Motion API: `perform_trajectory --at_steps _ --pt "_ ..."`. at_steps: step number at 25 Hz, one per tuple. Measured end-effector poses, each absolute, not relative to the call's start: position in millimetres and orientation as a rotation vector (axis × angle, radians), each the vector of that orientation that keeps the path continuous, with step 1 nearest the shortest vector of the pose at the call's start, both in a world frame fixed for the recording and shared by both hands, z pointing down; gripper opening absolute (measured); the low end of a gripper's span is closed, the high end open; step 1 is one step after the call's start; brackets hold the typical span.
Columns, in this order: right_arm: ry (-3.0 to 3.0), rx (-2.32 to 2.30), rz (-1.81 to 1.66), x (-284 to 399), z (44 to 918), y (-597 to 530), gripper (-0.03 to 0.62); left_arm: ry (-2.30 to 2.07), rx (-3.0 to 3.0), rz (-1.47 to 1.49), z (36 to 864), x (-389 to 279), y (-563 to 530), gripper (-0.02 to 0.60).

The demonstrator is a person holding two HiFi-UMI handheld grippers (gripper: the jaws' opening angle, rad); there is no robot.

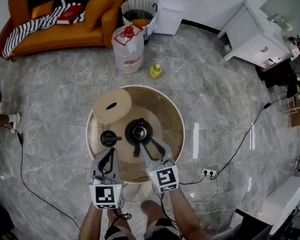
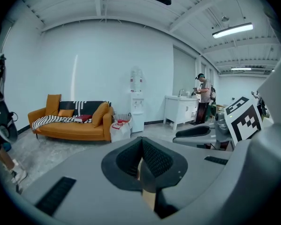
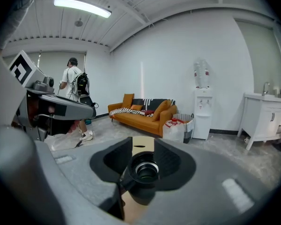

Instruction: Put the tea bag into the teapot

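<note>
Left gripper [image 1: 108,151]: held over the table's near-left part, with its jaws pressed together at the tips [image 2: 141,142].
Right gripper [image 1: 156,145]: held over the near-right side of the teapot. Its jaws are spread, and the pot's open mouth shows between and below them [image 3: 142,145].
Black round teapot [image 1: 139,132]: stands near the table's centre with its lid off and its mouth open [image 3: 145,171].
Tea bag: cannot be made out in any view.
Black round lid [image 1: 108,138]: lies on the table top just left of the teapot, close ahead of the left gripper.
Beige round disc with a slot [image 1: 112,105]: lies across the table's far-left rim.
Round tan table [image 1: 177,119]: its right half is bare out to the rim.
Grey marble floor [image 1: 215,99]: lies open on the right, crossed by a black cable [image 1: 242,141].
Small yellow bottle [image 1: 156,71]: stands beyond the far rim, apart from the table.
Clear water jug with red cap [image 1: 127,48]: stands behind the bottle.
Orange sofa [image 1: 64,34]: stands at the far left, against the wall.
White cabinet [image 1: 255,36]: stands at the far right.
</note>
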State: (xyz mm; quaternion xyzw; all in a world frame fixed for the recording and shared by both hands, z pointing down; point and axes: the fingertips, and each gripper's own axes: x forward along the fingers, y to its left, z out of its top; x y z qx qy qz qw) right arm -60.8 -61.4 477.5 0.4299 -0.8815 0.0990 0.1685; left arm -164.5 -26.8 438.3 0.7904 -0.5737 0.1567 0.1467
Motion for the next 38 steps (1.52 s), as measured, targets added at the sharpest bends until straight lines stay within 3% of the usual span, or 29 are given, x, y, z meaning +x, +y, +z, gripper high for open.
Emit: perform_trajectory --at_steps 12,22,38 --pt "-2.514 1.401 0.215 -36 301 -21 0.14 -1.612 2.504 0.453 277 -159 -2 0.016" --pt "-2.481 1.631 0.115 -19 188 57 0.029 -1.525 2.627 0.408 182 -159 65 0.016" --pt "-2.368 1.832 0.119 -40 146 205 0.0 -1.309 2.768 0.415 149 -180 186 0.016"
